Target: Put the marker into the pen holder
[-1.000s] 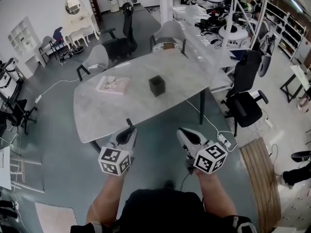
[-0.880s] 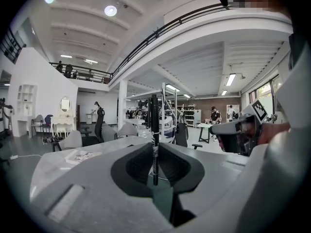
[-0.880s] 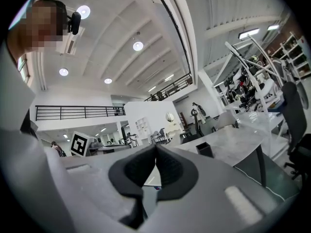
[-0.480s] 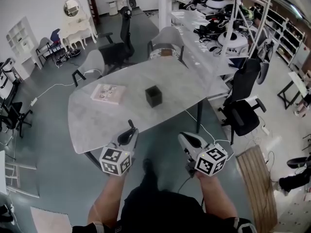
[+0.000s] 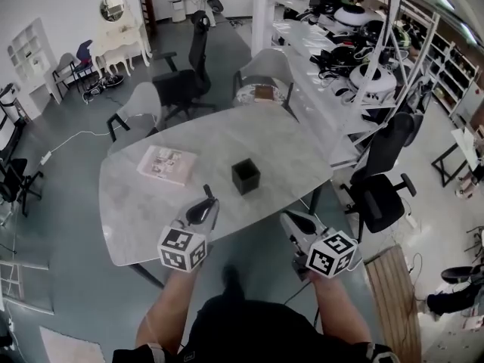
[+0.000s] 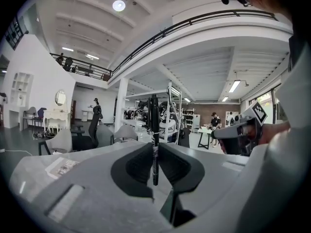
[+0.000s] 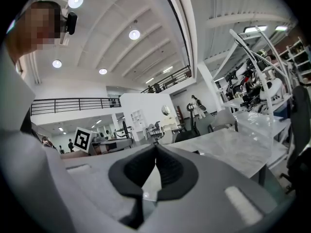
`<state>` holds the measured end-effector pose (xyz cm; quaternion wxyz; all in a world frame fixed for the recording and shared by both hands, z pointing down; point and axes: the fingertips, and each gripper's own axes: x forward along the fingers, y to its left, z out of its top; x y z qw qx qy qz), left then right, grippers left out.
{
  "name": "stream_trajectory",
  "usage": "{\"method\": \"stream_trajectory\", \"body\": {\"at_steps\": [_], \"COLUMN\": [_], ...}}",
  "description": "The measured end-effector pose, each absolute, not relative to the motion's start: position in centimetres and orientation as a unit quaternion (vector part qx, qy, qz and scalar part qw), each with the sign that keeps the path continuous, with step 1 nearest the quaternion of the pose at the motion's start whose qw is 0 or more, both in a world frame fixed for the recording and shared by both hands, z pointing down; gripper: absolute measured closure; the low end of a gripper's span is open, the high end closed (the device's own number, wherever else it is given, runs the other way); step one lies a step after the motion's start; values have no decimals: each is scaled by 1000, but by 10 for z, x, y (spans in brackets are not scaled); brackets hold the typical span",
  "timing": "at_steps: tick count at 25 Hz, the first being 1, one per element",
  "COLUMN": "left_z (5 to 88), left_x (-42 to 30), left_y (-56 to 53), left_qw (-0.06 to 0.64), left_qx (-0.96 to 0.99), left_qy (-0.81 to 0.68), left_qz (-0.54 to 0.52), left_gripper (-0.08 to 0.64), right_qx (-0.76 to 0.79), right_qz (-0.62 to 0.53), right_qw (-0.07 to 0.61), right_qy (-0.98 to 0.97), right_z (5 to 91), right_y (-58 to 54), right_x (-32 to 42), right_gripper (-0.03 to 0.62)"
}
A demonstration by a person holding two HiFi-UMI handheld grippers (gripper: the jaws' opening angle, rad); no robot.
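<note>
Head view | left tongs [image 5: 203,209] and right tongs [image 5: 293,221] are nearing the pen holder [image 5: 245,177], now crossing the worktop [image 5: 136,210] edge | left tongs are pinching the black marker [image 6: 154,130] upright, short of the pen holder | right tongs are staying pressed together, empty | insertion is coming next

Two tools, left tool [image 5: 206,205] and right tool [image 5: 293,221], one black marker [image 6: 154,130], one black pen holder [image 5: 246,177], one booklet [image 5: 168,165], one grey counter [image 5: 291,146]

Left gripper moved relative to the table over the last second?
Yes. The left gripper, shut on the marker, has come forward: its tips now overlap the near edge of the table, closer to the pen holder.
</note>
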<state>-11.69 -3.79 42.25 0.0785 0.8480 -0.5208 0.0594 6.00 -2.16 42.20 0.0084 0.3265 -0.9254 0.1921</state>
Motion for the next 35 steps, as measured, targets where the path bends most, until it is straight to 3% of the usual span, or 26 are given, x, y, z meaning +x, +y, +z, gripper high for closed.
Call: {"method": "stream_trajectory", "body": {"at_steps": [16,35], "left_z": [436,456], "left_x": [-185,-113], "left_y": [-187,-261], "left_qw": [107,140], "left_qx": [850,824], "left_qy": [-512,-544], "left_qz": [59,72], "left_gripper": [517,517], "right_qx": [294,235], "right_qz": [203,231], "right_qw": [45,39], "right_qy": [-933,-943], "right_z": [437,459], "right_y": [-179,-263], "right_x": [-40,11], "right_gripper": [589,589]}}
